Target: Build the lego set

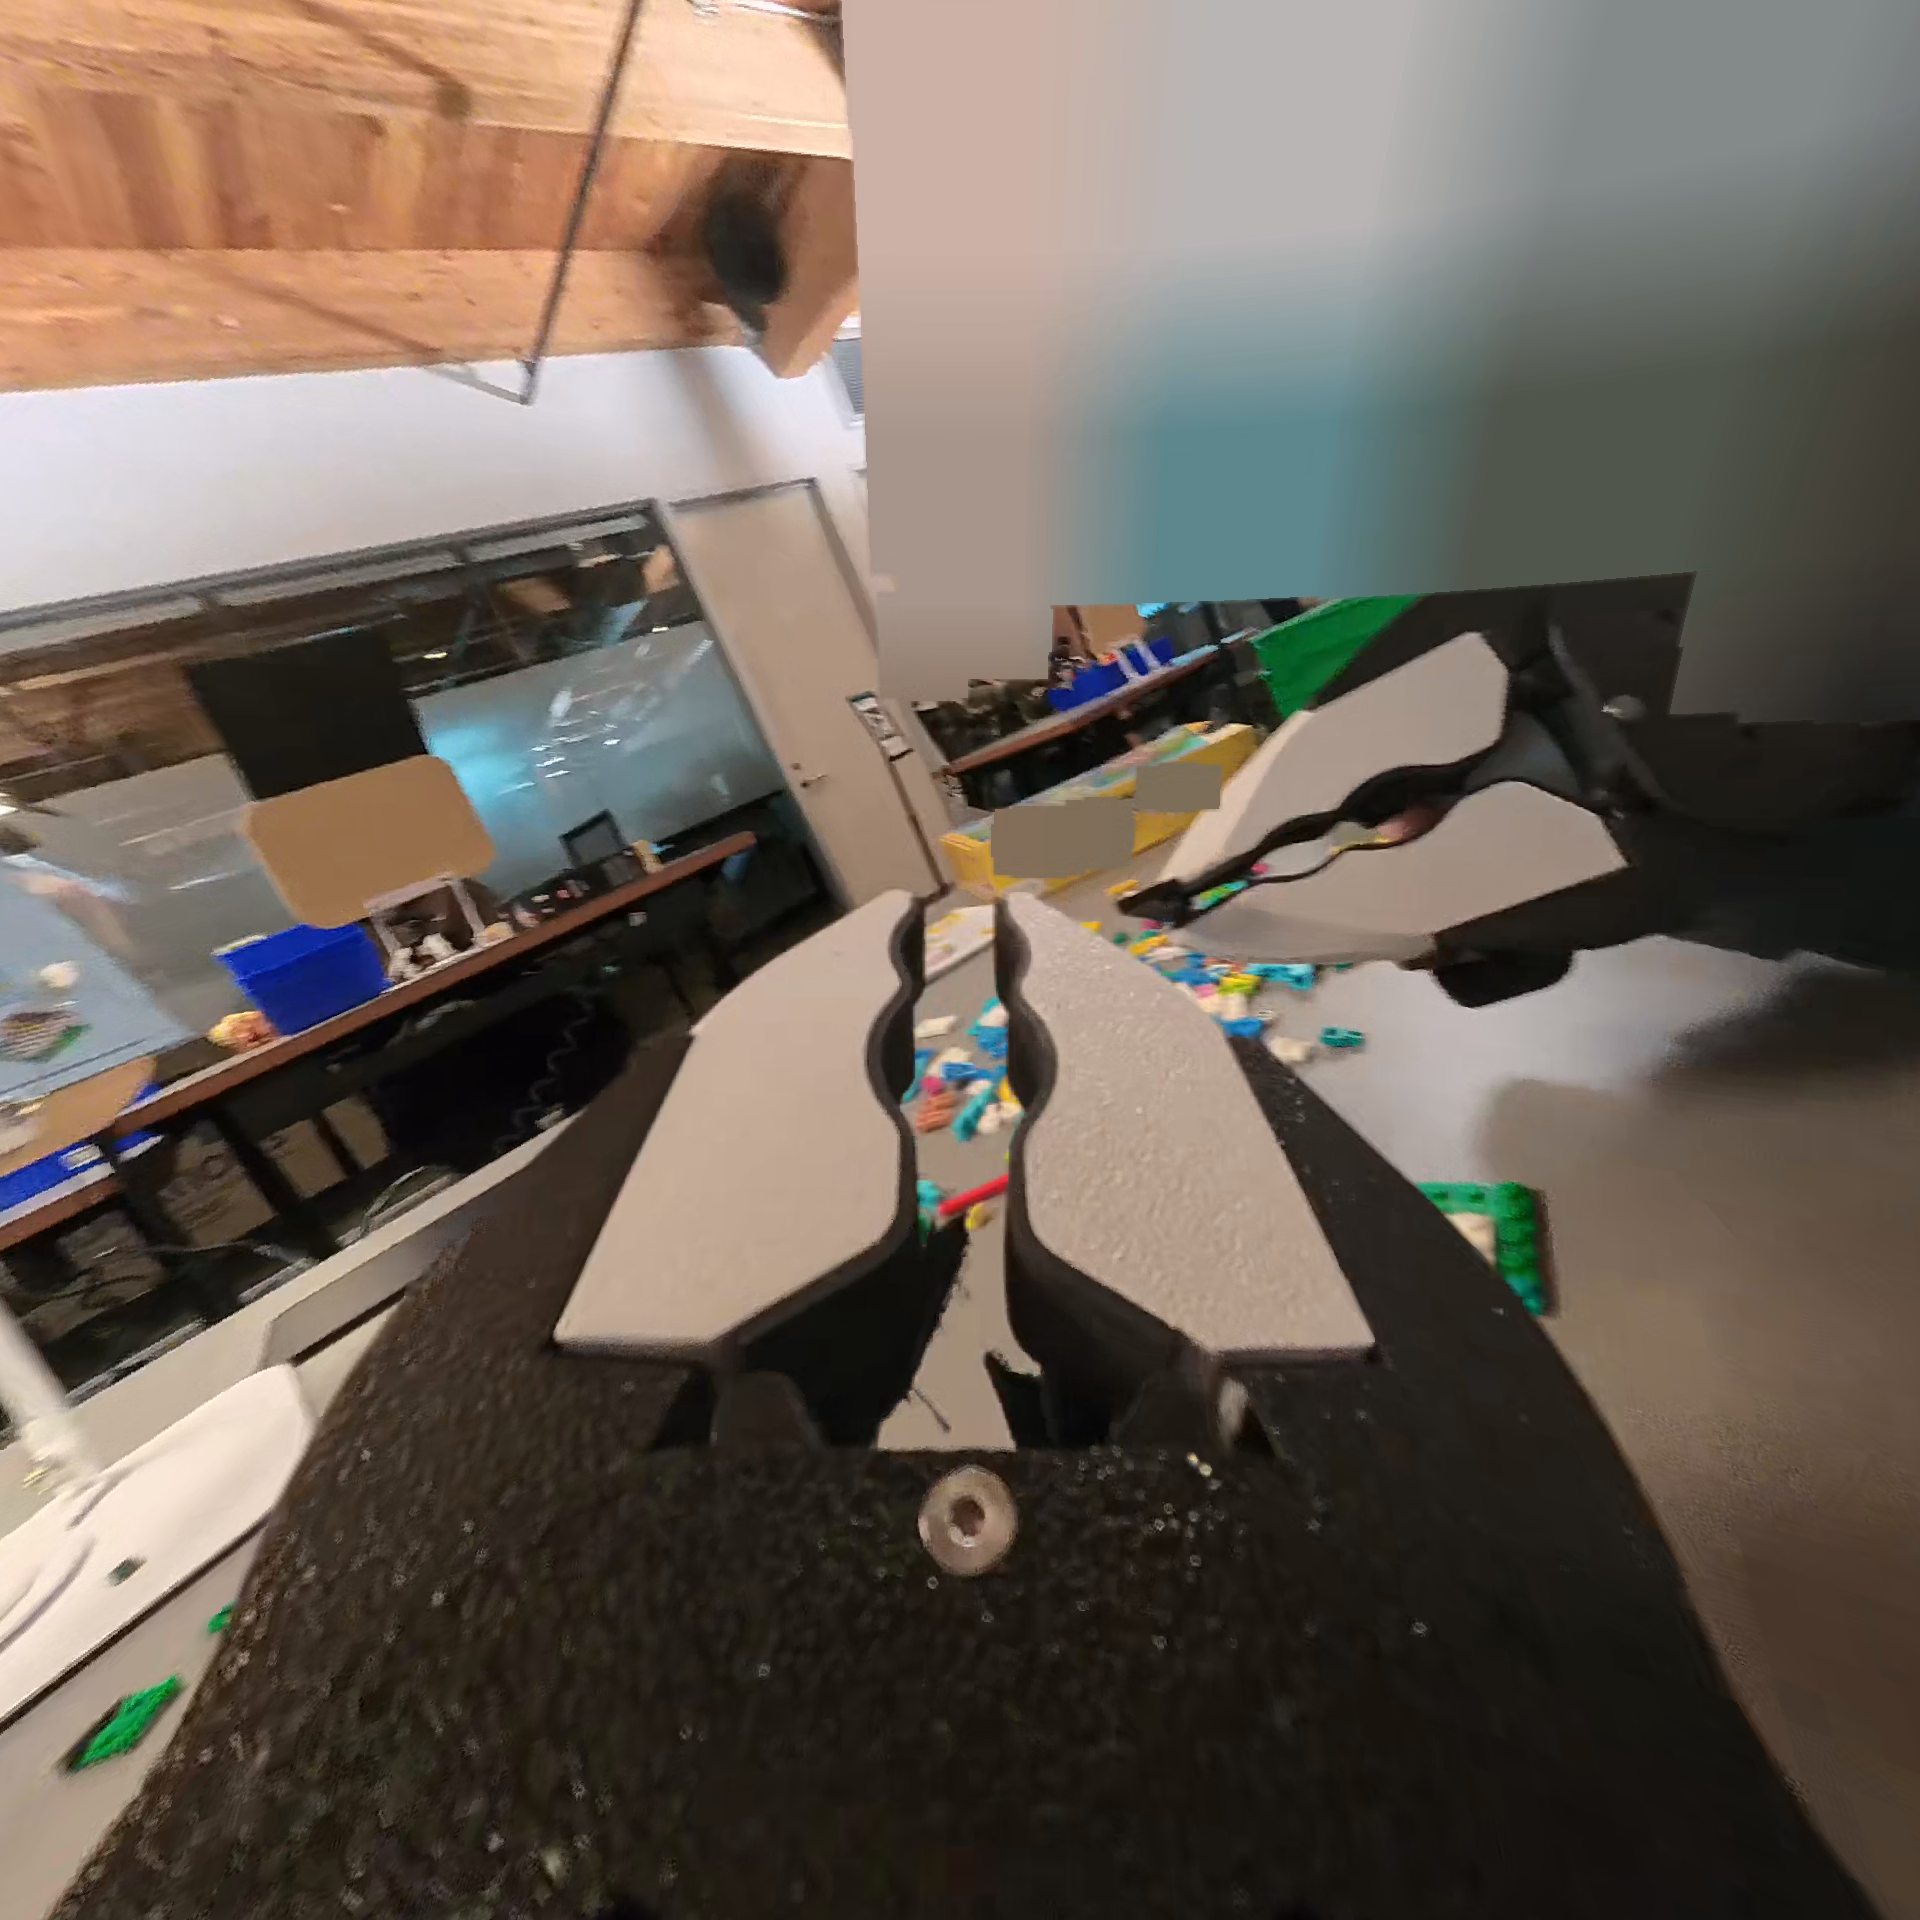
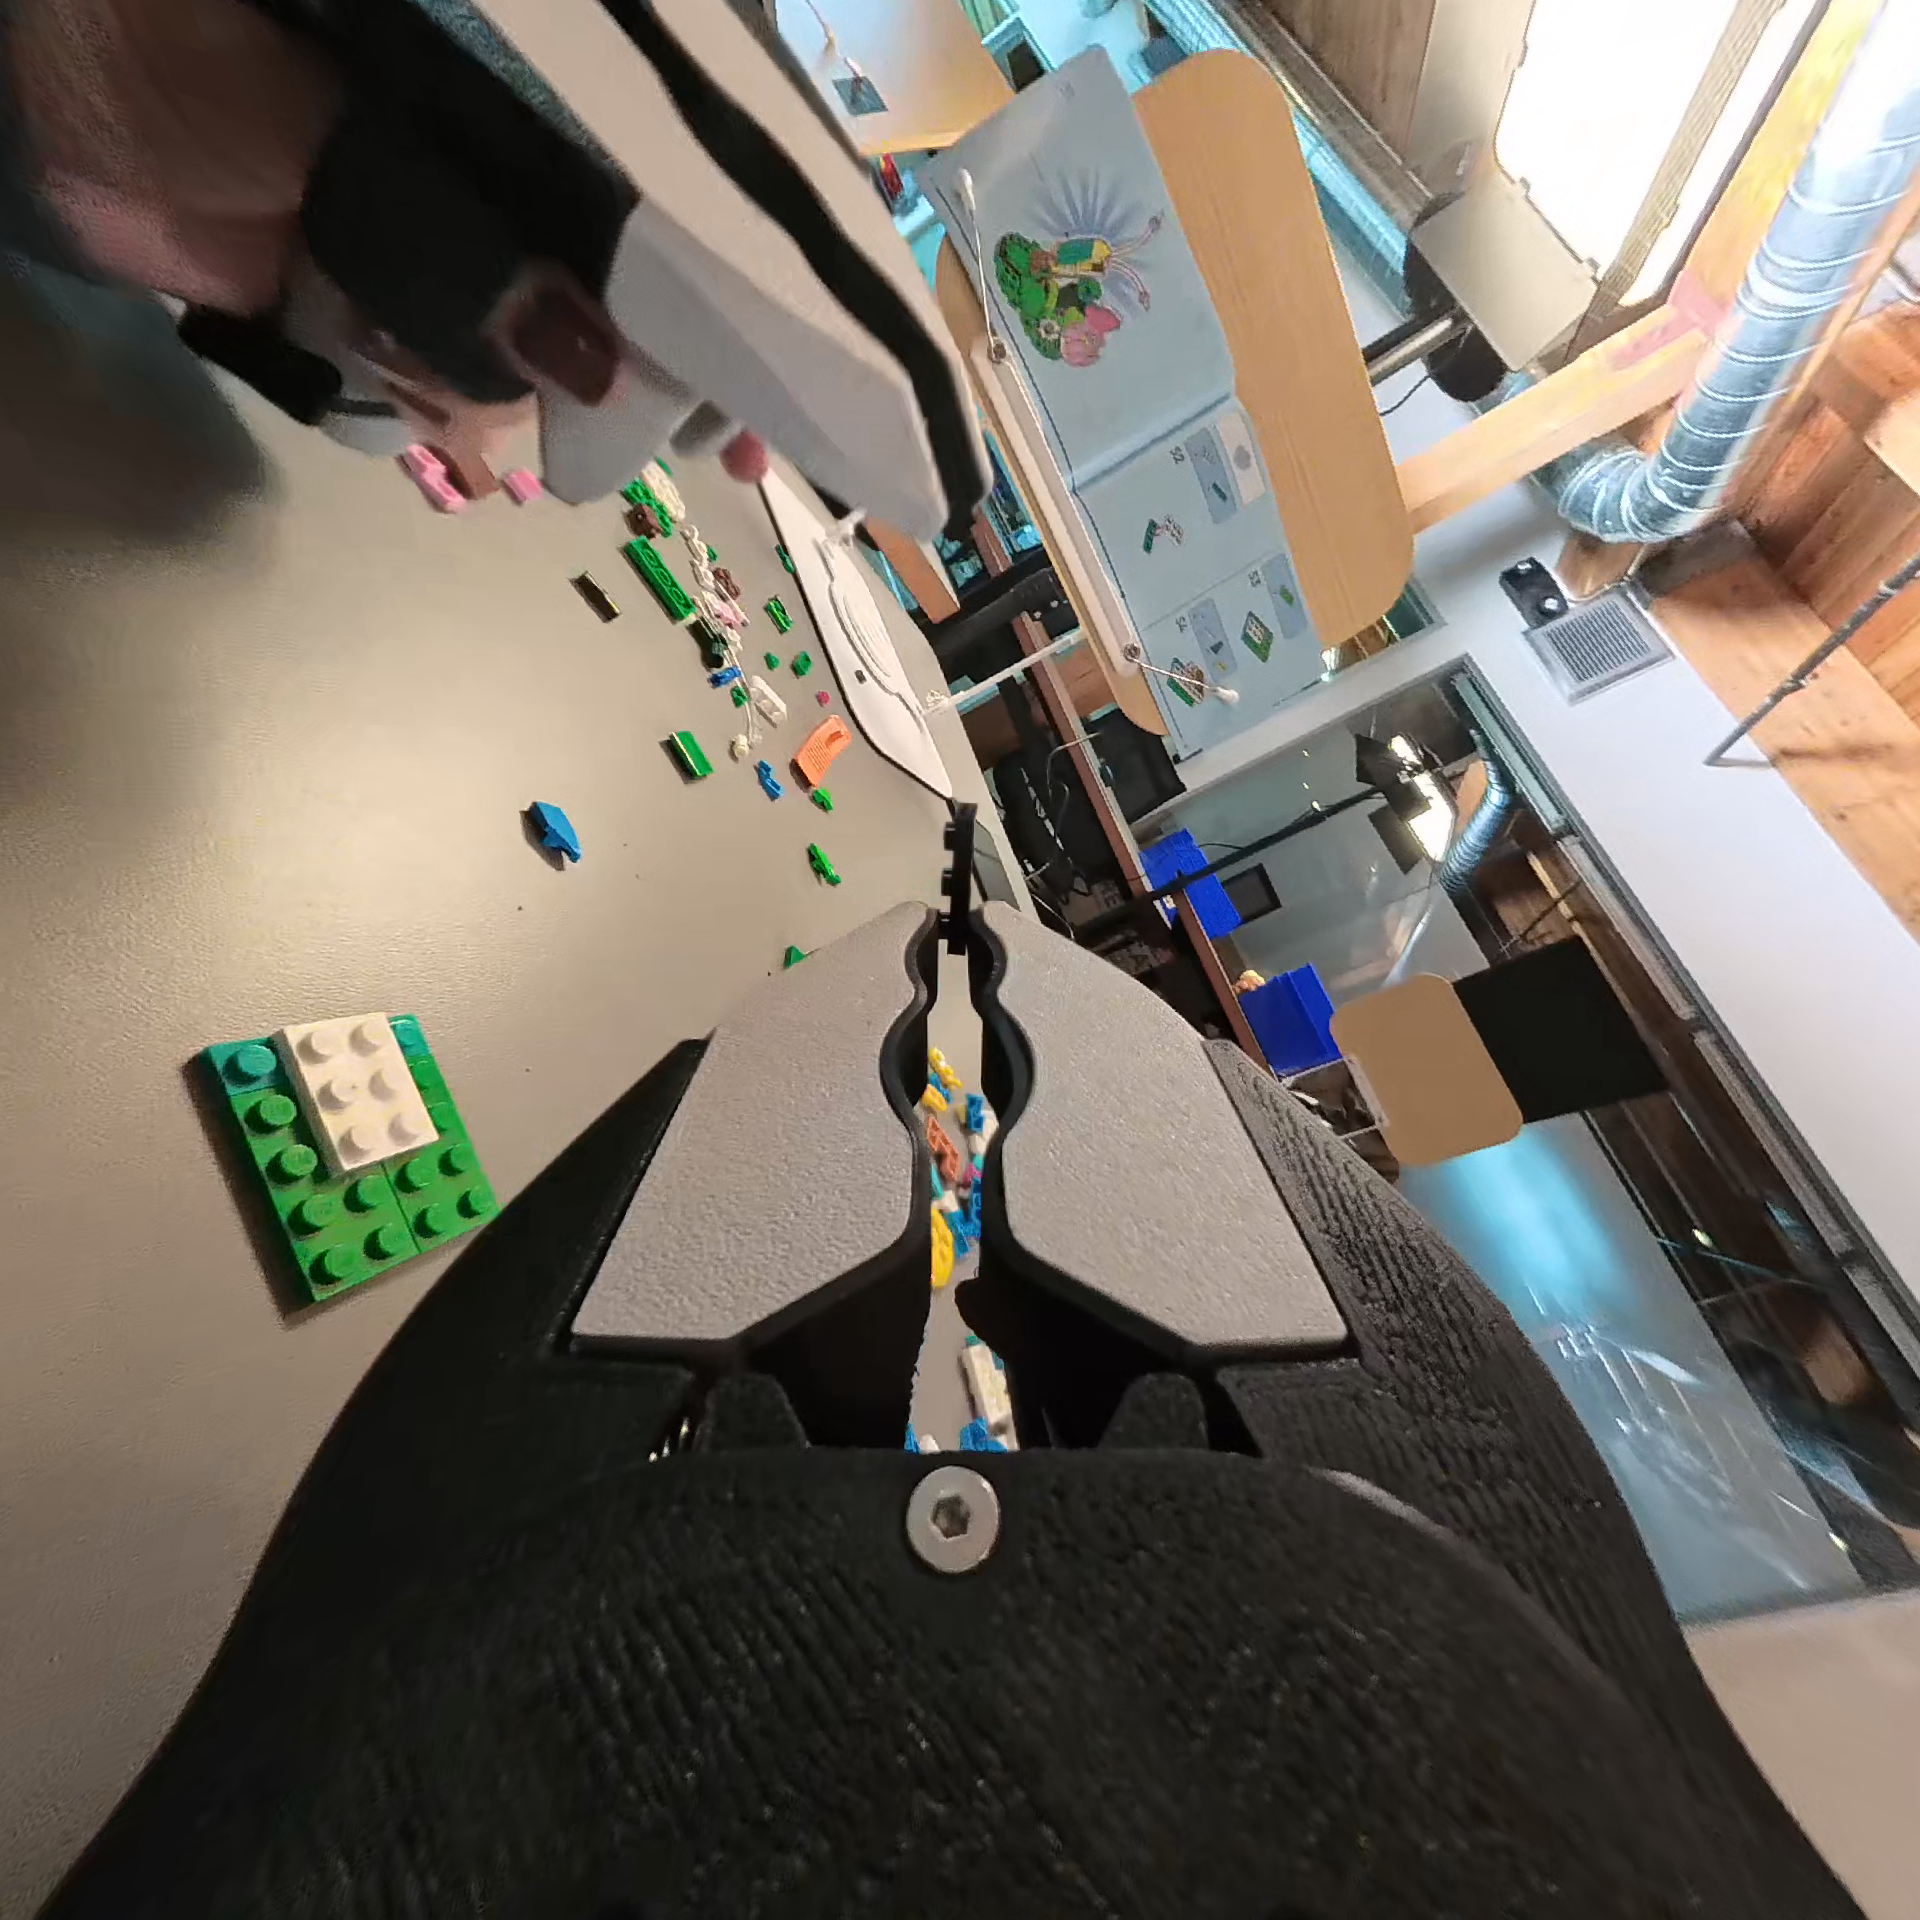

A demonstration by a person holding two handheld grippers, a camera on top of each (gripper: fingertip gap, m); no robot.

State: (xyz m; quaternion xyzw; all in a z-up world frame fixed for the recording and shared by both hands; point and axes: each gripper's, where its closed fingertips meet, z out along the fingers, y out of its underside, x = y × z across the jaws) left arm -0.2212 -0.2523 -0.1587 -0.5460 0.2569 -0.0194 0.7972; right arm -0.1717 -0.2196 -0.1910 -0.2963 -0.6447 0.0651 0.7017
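Grey table (image 2: 312, 727), green base plate (image 2: 348, 1153) with white brick (image 2: 358, 1091) lying flat on it, down-left of the right gripper (image 2: 958, 920), which looks nearer than the left. Right jaws clamped on a thin black plate (image 2: 957, 871), long axis pointing out past the tips. Left gripper (image 1: 958, 902) lifted off the table, jaws slightly apart, empty, loose bricks (image 1: 1236, 971) beyond

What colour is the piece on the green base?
White brick on the green base, clearest in the right wrist view.
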